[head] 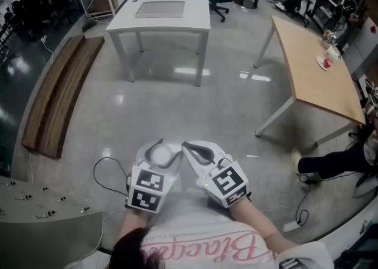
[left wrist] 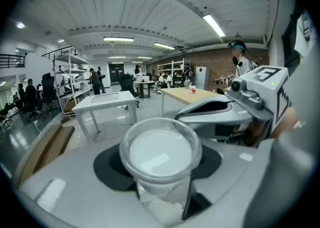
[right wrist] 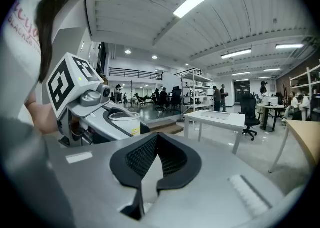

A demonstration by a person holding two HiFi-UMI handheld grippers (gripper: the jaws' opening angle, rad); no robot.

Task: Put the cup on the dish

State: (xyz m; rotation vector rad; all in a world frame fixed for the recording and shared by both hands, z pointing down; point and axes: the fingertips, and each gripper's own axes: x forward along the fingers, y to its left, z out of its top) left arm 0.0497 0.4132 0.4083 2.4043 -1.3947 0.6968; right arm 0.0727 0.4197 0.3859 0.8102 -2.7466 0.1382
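Observation:
A clear plastic cup [head: 160,155] stands upright between the jaws of my left gripper [head: 162,147], which is shut on it close in front of the person's body. The left gripper view looks down into the cup [left wrist: 160,154], which is empty, with the pads against its sides. My right gripper [head: 189,147] hovers just right of the cup, shut and holding nothing; its black pads [right wrist: 142,158] meet at the tips. The right gripper view shows the cup [right wrist: 124,122] at its left. A small red and white dish [head: 323,63] lies far off on the wooden table [head: 313,81] at the upper right.
A white table [head: 159,16] stands straight ahead across the shiny floor. Long wooden planks [head: 59,93] lie at the left. A seated person's leg and shoe [head: 331,164] reach in at the right, near cables on the floor. Chairs, shelves and people fill the far room.

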